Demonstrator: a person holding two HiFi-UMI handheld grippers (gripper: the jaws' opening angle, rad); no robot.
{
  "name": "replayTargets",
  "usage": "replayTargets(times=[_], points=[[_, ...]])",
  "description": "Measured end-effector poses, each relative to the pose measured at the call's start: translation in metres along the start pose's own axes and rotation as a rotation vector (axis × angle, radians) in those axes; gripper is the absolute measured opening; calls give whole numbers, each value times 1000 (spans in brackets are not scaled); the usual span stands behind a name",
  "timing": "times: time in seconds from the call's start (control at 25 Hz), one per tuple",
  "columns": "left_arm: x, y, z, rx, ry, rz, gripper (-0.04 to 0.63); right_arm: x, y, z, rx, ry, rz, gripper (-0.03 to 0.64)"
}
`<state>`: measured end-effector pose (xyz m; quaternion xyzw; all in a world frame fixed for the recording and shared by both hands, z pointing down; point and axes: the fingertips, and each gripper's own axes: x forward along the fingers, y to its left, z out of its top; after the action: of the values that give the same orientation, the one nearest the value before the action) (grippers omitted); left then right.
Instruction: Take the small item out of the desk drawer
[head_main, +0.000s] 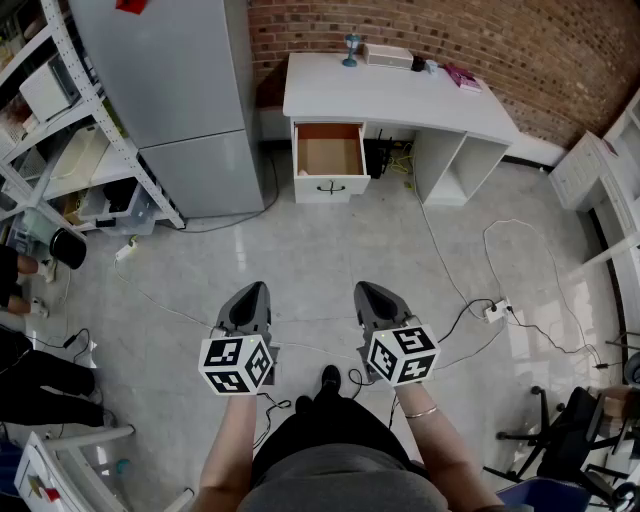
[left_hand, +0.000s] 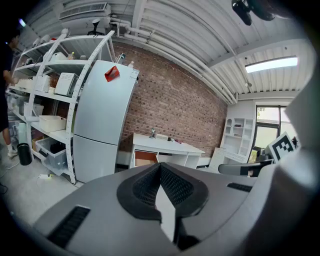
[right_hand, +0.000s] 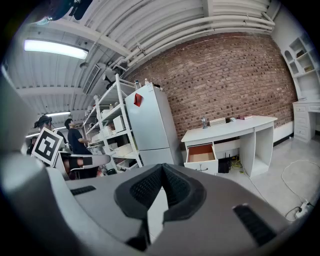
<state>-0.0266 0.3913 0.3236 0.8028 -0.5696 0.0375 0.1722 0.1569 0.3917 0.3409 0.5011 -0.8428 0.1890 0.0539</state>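
Left tongs (head_main: 255, 292) and right tongs (head_main: 368, 293) are both closed, holding nothing. Open drawer (head_main: 328, 150) of the counter (head_main: 400, 95) lies well ahead, slightly nearer the right tongs; the item inside I cannot see.

Right gripper (right_hand: 161, 167) jaws together, nothing between them. Well ahead, white worktop (right_hand: 230, 126) against brick wall (right_hand: 225, 75), its drawer (right_hand: 201, 152) open, contents unclear. Fridge (right_hand: 150, 122) to its left, then shelf rack (right_hand: 112, 132).

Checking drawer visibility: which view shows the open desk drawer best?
Head view: it looks down into the open drawer, showing its floor. The right gripper view shows it small and oblique; the left gripper view, smaller still.
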Motion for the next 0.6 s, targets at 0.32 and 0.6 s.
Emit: replayTargets(times=[0.32,0.6], points=[[39,-4,5,12,30,21,21,19,-32,17,-35,12,-30,5],[62,-11,5,22,39,43,21,34,-59,31,-20,3,-19,60]])
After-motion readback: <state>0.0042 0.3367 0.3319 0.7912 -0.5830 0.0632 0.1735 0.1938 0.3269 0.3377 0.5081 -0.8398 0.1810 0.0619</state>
